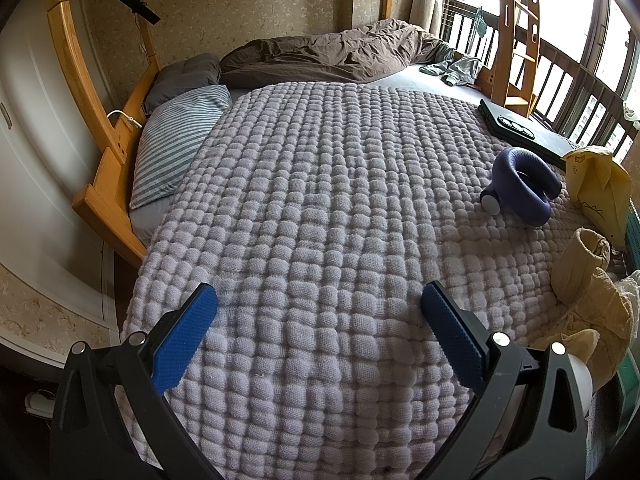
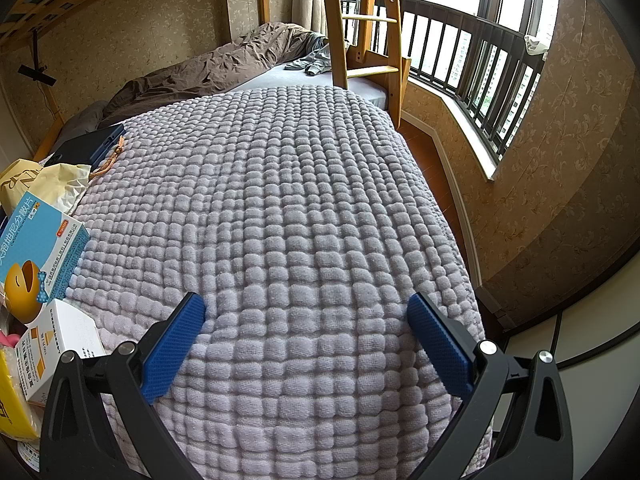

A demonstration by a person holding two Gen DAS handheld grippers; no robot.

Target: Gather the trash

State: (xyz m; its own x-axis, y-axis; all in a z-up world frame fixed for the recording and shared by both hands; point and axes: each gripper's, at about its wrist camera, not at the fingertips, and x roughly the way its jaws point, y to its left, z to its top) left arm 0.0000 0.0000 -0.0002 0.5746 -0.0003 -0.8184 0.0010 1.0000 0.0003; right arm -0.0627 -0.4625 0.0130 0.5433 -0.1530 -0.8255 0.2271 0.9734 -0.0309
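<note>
I hold my left gripper (image 1: 319,300) low over the near end of a lilac, puffy waffle-textured blanket (image 1: 320,208) spread across the bed; its blue-padded fingers (image 1: 182,338) stand wide apart with only blanket between them. My right gripper (image 2: 306,312) hangs over the same blanket, also spread wide and grasping nothing.

The trash lies in a cluster along the blanket's edge, to the right in the left wrist view and to the left in the right wrist view. In the left view a crumpled tan paper bag (image 1: 588,288) sits near right, just beside my right-hand finger, and a yellow paper bag with printed marks (image 1: 596,188) stands farther back. Left of the yellow bag a dark purple curled tube-shaped gadget with a white end (image 1: 520,186) rests on the blanket, and beyond it a black flat laptop-like slab (image 1: 516,128) lies by the wooden ladder (image 1: 516,40).

In the right view a blue-and-white cardboard medicine box with a yellow cartoon face (image 2: 38,248) lies at the left edge, a white-and-orange carton (image 2: 60,344) nearer to me and touching my left-hand finger's frame, and a cream crumpled paper bag (image 2: 52,184) behind them. A dark blue phone-like slab (image 2: 92,140) lies farther back.

A striped pillow (image 1: 176,140) and a rumpled brown duvet (image 1: 328,52) lie at the far end.
</note>
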